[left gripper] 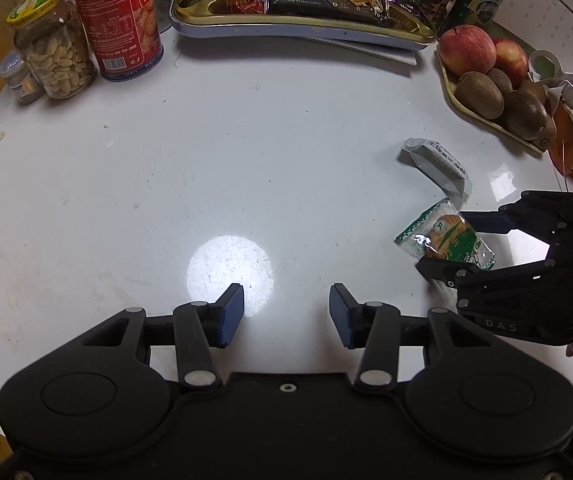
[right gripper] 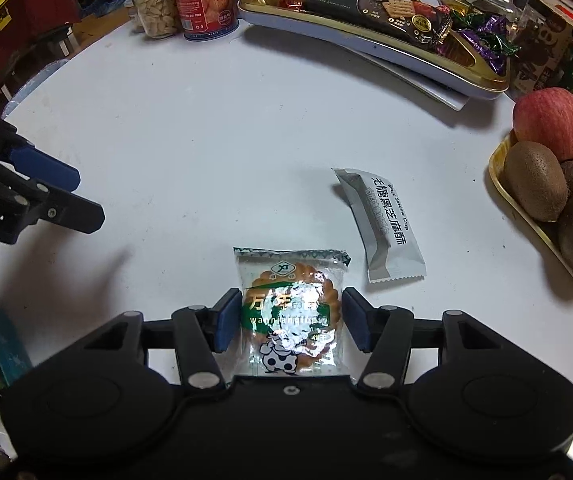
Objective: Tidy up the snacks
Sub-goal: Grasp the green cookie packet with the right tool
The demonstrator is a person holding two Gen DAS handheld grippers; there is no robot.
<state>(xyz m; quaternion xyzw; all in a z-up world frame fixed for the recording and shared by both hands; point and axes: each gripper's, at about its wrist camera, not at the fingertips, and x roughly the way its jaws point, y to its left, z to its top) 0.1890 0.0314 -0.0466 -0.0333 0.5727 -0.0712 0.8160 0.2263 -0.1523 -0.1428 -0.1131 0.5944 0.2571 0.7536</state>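
Observation:
A clear-and-green biscuit packet (right gripper: 292, 312) lies on the white table between the two pads of my right gripper (right gripper: 291, 320); the pads touch its sides. It also shows in the left wrist view (left gripper: 446, 240) with the right gripper (left gripper: 452, 244) around it. A grey sesame crisp packet (right gripper: 382, 224) lies just beyond, to the right, also seen in the left wrist view (left gripper: 440, 168). My left gripper (left gripper: 286, 314) is open and empty over bare table. A gold tin tray (left gripper: 206, 16) full of snacks stands at the back, also in the right wrist view (right gripper: 482, 68).
A peanut jar (left gripper: 52, 52) and a red biscuit can (left gripper: 120, 20) stand at the back left. A fruit tray (right gripper: 526, 216) with apples and kiwis stands on the right. The left gripper (right gripper: 26, 200) shows at the left edge of the right wrist view.

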